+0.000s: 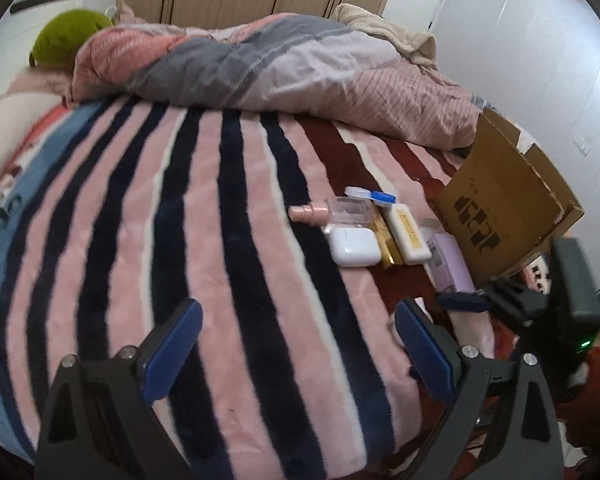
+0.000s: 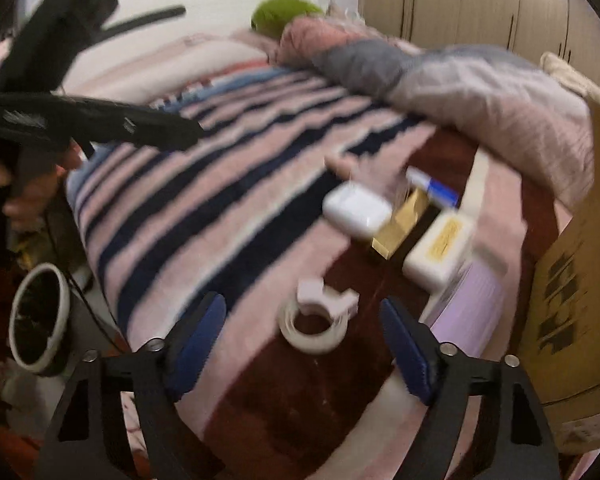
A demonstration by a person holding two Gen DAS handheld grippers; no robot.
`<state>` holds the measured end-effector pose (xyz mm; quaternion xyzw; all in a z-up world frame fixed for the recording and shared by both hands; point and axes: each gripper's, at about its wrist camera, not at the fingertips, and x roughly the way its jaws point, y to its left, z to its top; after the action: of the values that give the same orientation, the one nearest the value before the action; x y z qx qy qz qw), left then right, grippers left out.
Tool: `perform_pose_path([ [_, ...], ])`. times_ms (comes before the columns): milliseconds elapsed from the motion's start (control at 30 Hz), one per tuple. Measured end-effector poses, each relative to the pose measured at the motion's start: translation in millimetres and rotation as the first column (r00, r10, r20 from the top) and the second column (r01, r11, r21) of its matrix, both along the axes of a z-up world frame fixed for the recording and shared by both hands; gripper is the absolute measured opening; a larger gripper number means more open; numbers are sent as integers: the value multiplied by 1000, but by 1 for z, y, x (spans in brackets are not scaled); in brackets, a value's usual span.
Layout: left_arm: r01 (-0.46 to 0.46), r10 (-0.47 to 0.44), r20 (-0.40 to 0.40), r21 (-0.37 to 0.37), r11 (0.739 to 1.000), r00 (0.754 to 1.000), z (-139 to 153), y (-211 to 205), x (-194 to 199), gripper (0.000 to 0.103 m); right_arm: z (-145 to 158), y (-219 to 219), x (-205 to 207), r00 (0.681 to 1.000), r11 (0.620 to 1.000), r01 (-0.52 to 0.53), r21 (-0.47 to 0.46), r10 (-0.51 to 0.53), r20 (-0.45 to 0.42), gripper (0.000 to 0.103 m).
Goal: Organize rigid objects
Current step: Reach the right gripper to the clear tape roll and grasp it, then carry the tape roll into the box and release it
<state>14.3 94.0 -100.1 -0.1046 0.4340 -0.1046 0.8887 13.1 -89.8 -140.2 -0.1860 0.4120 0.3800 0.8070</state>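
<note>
White tape roll (image 2: 312, 330) is lying on the striped blanket (image 2: 228, 216) between the right gripper (image 2: 302, 346)'s spread, empty jaws. Left gripper (image 1: 298, 350) is hovering spread too, holding nothing.

I count on the bed: one white earbud case (image 1: 355, 246), one gold box (image 1: 389, 246), one cream case (image 1: 406, 236), one pink bottle (image 1: 309, 213), one tape roll (image 2: 313, 326), one cardboard box (image 1: 504, 204).
</note>
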Motion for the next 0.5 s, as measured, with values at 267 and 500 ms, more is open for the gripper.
perform_pose_path([
  [267,68,-69,-14,-42,997,998,3,-25,8,96,-7,5,-3,999,996,-7,-93,11,44,36],
  [500,201,-197,39,-114,973,980,42,-67,19,95,61,-9,-4,992,999,-25,45,19,123,36],
])
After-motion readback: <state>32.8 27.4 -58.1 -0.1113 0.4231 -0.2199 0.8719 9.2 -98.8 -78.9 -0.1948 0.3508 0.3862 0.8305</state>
